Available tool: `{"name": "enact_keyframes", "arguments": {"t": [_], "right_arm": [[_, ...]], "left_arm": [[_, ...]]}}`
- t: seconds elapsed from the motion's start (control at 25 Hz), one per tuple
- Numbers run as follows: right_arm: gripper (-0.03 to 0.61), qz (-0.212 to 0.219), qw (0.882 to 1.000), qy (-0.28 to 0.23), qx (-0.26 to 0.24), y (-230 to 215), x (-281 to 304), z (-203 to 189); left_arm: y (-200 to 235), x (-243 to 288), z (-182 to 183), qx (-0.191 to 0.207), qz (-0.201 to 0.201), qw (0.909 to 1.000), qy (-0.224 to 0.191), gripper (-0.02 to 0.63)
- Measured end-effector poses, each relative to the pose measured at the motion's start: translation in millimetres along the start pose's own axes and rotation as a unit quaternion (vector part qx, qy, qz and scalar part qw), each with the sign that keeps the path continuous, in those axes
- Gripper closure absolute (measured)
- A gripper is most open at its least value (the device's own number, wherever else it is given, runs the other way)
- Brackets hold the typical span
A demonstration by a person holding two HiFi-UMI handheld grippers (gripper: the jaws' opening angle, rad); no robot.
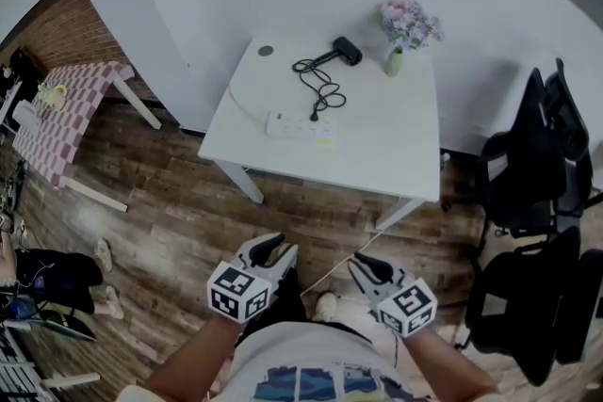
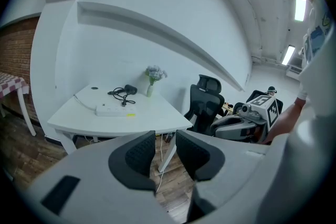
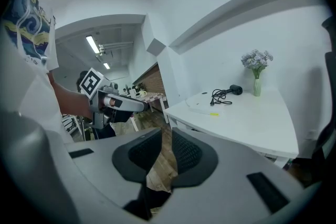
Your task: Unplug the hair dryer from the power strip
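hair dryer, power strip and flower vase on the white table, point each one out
hair dryer (image 1: 348, 50), head view, on its black body
power strip (image 1: 297, 126), head view, on the middle of its white casing
vase (image 1: 394, 63), head view, on its pale green belly

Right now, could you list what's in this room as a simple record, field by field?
Table: white, well ahead of both grippers
On it: black hair dryer, white power strip, vase of flowers
Cord: coiled, leads from dryer to strip
Left gripper: open, empty
Right gripper: open, empty
Beside table: black office chairs
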State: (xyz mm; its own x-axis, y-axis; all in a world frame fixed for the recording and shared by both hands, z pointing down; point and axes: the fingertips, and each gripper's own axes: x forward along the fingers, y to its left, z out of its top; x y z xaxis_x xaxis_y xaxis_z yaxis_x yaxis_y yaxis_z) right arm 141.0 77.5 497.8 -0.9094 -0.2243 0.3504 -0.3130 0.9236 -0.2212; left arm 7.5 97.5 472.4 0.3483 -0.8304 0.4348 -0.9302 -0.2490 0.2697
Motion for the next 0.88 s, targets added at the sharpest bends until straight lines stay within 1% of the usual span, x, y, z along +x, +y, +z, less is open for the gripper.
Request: {"name": "enact_keyframes", "arguments": {"t": [0.24,0.36,0.44,0.68,0.84,0.88], "right_arm": [[0.529,-0.019,1.000,0.005,-0.012,-38.5,29.3,19.2],[0.539,-0.039,0.999,0.025,-0.001,-59.1,46.2,24.9],[0.549,-0.049,0.998,0.029,0.002,-74.1,60.4,31.8],[0.558,-0.068,0.997,0.045,0.010,-119.2,108.2,50.1],[0.561,-0.069,0.997,0.030,-0.003,-146.1,144.5,56.7],[0.563,-0.071,0.997,0.033,-0.002,-151.2,152.3,57.3]], "left_arm": [[33.4,47.3,26.7,0.008,-0.011,0.9999,0.002,0.500],[55.5,71.4,40.7,0.015,-0.019,0.9997,0.005,0.495],[72.9,87.8,50.9,0.019,-0.024,0.9995,0.008,0.491],[121.3,133.2,82.4,0.026,-0.041,0.9986,0.023,0.474],[153.8,157.8,97.0,0.030,-0.051,0.9978,0.029,0.468],[160.6,163.7,99.9,0.031,-0.053,0.9976,0.032,0.467]]}}
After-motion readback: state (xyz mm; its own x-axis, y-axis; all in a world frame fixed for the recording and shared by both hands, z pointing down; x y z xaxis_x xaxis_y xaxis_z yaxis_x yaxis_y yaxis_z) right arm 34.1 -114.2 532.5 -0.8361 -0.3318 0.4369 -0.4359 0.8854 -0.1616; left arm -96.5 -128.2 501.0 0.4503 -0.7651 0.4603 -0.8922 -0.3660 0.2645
